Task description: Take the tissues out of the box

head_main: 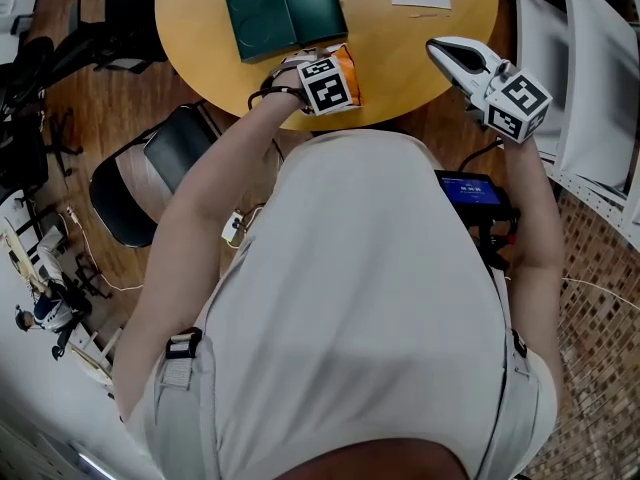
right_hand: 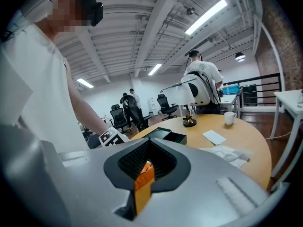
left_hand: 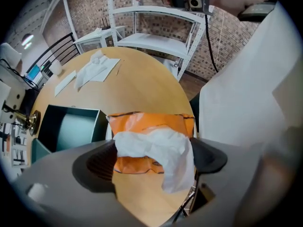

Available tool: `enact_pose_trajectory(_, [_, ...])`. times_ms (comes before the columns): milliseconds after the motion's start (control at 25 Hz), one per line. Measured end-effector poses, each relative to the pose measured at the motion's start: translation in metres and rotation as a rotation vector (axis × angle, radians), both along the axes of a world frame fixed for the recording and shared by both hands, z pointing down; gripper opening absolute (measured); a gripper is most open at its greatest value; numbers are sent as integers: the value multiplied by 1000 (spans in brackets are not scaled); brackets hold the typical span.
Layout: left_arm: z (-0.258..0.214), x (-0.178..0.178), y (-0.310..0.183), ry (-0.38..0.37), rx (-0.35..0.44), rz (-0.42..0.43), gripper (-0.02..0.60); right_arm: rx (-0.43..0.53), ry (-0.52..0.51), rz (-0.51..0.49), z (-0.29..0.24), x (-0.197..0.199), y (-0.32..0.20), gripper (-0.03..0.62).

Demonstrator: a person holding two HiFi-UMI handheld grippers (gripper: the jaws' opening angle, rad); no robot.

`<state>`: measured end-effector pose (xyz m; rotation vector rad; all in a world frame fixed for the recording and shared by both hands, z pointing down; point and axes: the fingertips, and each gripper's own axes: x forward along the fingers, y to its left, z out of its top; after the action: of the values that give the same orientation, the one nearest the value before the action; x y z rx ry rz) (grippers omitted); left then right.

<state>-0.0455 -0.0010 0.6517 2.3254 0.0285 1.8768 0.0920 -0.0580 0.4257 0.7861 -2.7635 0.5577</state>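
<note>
Tissue (left_hand: 158, 145) tight between pads of left claw (left_hand: 152, 159), just above orange pack (left_hand: 151, 123); right claw (right_hand: 144, 173) closed, well apart.

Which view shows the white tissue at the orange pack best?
The left gripper view: the white tissue sits between the jaws of the left gripper, in front of the orange pack. In the head view that gripper hides it; only the pack shows. The right gripper view does not show it.

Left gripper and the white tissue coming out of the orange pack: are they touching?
Touching. The left gripper view shows the tissue bunched between the jaws of the left gripper, its edges against both pads, in front of the orange pack.
</note>
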Motion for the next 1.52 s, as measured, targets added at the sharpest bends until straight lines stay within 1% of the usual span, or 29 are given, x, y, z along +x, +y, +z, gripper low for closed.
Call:
enact_pose_trajectory(120, [-6, -4, -8, -6, -30, 10, 542, 3, 6, -19, 3, -8, -13, 2])
enact_pose_trajectory(200, [-23, -5, -10, 6, -41, 25, 563, 4, 8, -26, 2, -12, -19, 0])
enact_pose_trajectory(280, [-46, -2, -7, 46, -42, 19, 569, 3, 7, -30, -2, -13, -18, 2])
enact_pose_trajectory(320, [-59, 0, -7, 85, -34, -7, 569, 5, 7, -35, -3, -14, -16, 2])
enact_pose_trajectory(360, [-74, 2, -11, 144, -17, -50, 569, 10, 7, -41, -5, -16, -16, 0])
enact_pose_trajectory(480, [-130, 4, -33, 394, 54, -235, 540, 21, 6, -61, -11, -24, -18, 1])
enact_pose_trajectory(600, [-186, -3, -44, 658, 74, -381, 465, 28, 8, -87, -16, -32, -22, 1])
enact_pose_trajectory(680, [-223, -13, -48, 840, 100, -451, 422, 36, 4, -115, -23, -42, -23, 2])
enact_pose_trajectory(720, [-240, -19, -50, 919, 118, -480, 400, 43, -1, -129, -26, -47, -23, 2])
enact_pose_trajectory(760, [-254, -25, -52, 984, 139, -506, 380, 53, -7, -143, -31, -52, -23, 2])
enact_pose_trajectory(800, [-265, -31, -54, 1033, 163, -527, 356, 64, -15, -155, -36, -56, -23, 0])
enact_pose_trajectory(840, [-273, -36, -56, 1066, 189, -545, 326, 75, -25, -166, -42, -60, -24, 2])
enact_pose_trajectory(920, [-282, -45, -59, 1097, 232, -581, 270, 95, -51, -191, -55, -68, -25, 2])
enact_pose_trajectory(960, [-284, -49, -60, 1108, 245, -597, 253, 103, -62, -204, -60, -73, -25, 0])
enact_pose_trajectory(1040, [-288, -55, -61, 1135, 255, -625, 224, 113, -72, -232, -66, -83, -26, 1])
enact_pose_trajectory(1120, [-290, -58, -60, 1154, 264, -641, 178, 116, -74, -252, -67, -89, -26, 1])
enact_pose_trajectory(1280, [-294, -66, -56, 1179, 302, -674, 70, 120, -88, -277, -66, -98, -23, 0])
enact_pose_trajectory(1360, [-295, -70, -56, 1182, 321, -691, 30, 125, -108, -299, -69, -103, -20, 2])
enact_pose_trajectory(1400, [-295, -71, -55, 1180, 328, -695, 0, 129, -122, -310, -72, -105, -17, 0])
enact_pose_trajectory(1520, [-298, -72, -52, 1179, 341, -694, 0, 145, -161, -343, -83, -110, -10, 0])
